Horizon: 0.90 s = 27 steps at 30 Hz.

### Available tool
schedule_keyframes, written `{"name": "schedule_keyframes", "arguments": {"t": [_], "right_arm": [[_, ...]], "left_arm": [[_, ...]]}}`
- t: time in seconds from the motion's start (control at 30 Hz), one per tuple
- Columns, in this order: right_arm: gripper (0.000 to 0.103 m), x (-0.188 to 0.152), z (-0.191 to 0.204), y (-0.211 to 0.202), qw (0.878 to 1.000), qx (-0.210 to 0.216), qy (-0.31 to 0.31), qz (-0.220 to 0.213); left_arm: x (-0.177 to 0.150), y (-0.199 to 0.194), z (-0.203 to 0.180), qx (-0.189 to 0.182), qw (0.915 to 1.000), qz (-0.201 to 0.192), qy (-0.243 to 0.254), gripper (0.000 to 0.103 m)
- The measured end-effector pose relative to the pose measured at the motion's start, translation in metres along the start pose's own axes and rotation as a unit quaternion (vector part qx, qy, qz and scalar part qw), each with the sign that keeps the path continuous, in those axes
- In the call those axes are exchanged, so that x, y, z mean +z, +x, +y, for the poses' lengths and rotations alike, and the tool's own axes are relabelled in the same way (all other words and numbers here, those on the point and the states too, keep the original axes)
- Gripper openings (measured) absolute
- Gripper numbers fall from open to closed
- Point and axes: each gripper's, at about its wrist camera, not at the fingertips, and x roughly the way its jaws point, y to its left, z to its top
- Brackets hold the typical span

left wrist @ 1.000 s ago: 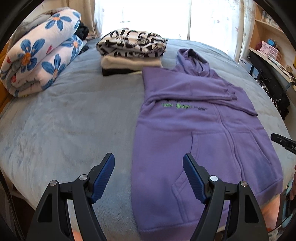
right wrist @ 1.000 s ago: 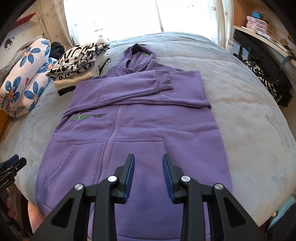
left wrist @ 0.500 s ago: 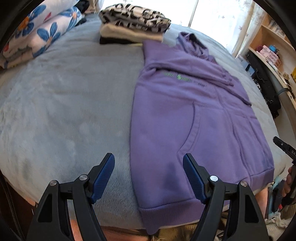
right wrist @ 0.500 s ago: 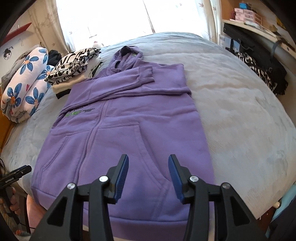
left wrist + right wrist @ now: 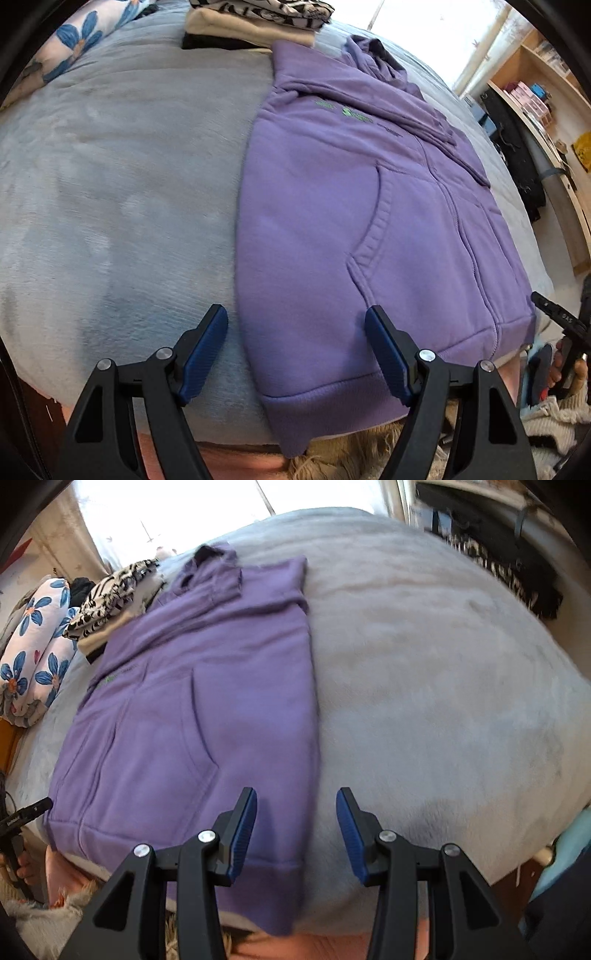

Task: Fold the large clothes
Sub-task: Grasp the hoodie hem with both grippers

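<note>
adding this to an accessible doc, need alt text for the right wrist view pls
A purple hoodie lies flat on a grey bed, sleeves folded across its chest. The open right gripper hovers over its near right hem corner, holding nothing. A stack of folded clothes and a blue-flowered quilt sit at far left.

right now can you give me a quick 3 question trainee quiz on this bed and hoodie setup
1. True or false: the purple hoodie lies front up with its sleeves folded across the chest.
2. What sits beyond the hoodie's shoulder, next to the floral duvet? A) folded clothes stack B) laptop C) shoes
3. Which hoodie corners do the left gripper and right gripper each straddle?

Key:
1. True.
2. A, the folded clothes stack.
3. The two hem corners at the near bed edge; both grippers open, nothing gripped.
</note>
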Motion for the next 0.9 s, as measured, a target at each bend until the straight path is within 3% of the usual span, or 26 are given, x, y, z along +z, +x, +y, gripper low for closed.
{"name": "schedule_keyframes", "arguments": {"t": [0.2, 0.3, 0.47, 0.63, 0.7, 0.73, 0.8, 0.9], "right_arm": [[0.047, -0.005, -0.005, 0.010, 0.999, 0.042, -0.003, 0.015], [0.047, -0.003, 0.004, 0.013, 0.996, 0.085, -0.017, 0.032], [0.047, -0.005, 0.008, 0.016, 0.989, 0.137, -0.037, 0.043], [0.044, -0.006, 0.003, 0.023, 0.985, 0.166, -0.020, 0.042], [0.037, -0.006, 0.009, 0.024, 0.986, 0.160, -0.031, 0.038], [0.028, -0.005, 0.011, 0.024, 0.986, 0.158, -0.035, 0.035], [0.022, -0.004, 0.014, 0.022, 0.986, 0.161, -0.040, 0.029], [0.019, -0.002, 0.019, 0.018, 0.987, 0.155, -0.047, 0.018]], "left_arm": [[-0.001, 0.013, -0.006, -0.018, 0.9994, 0.017, 0.025, 0.088], [0.001, 0.015, -0.005, -0.027, 0.9992, 0.021, 0.021, 0.088], [-0.002, 0.012, 0.000, -0.083, 0.9962, 0.021, 0.019, 0.085], [-0.001, 0.018, 0.001, -0.089, 0.9957, 0.024, 0.011, 0.080], [0.001, 0.021, -0.004, -0.081, 0.9961, 0.028, 0.021, 0.064], [0.002, 0.021, -0.007, -0.084, 0.9957, 0.030, 0.023, 0.057], [0.005, 0.023, -0.008, -0.099, 0.9943, 0.037, 0.015, 0.031], [0.012, 0.026, -0.013, -0.109, 0.9928, 0.049, 0.006, 0.016]]}}
